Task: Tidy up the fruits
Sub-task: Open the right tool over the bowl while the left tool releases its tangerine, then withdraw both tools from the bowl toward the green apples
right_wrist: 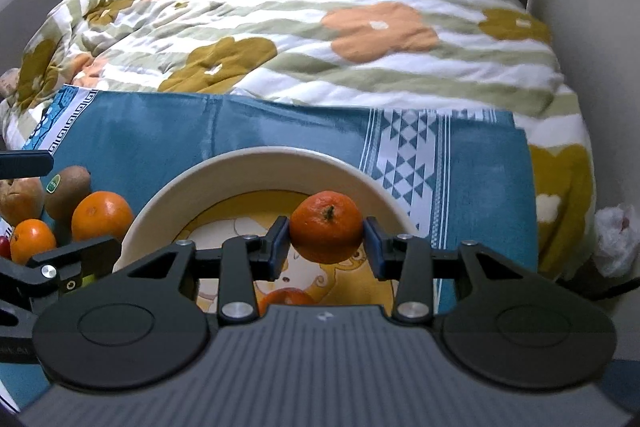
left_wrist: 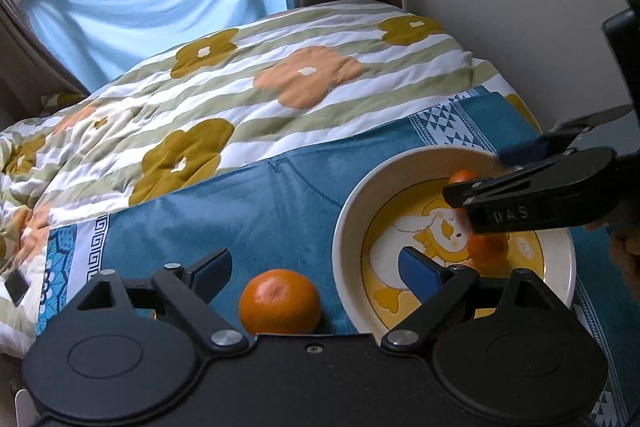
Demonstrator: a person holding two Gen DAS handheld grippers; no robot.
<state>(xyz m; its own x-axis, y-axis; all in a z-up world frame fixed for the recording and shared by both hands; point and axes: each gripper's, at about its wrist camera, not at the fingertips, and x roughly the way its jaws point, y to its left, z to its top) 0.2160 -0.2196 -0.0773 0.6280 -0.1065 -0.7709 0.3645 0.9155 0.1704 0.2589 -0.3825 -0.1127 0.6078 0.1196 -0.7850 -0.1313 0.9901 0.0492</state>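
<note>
A mandarin is clamped by the right gripper above the bowl; another (half hidden) is glimpsed beneath. The left gripper is spread wide, empty.

Orange mandarin, cream bowl — yellow duck print, teal cloth, floral striped quilt

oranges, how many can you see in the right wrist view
4: one held in the right gripper above the bowl, one in the bowl under it, two left of the bowl. More may be hidden.
</note>
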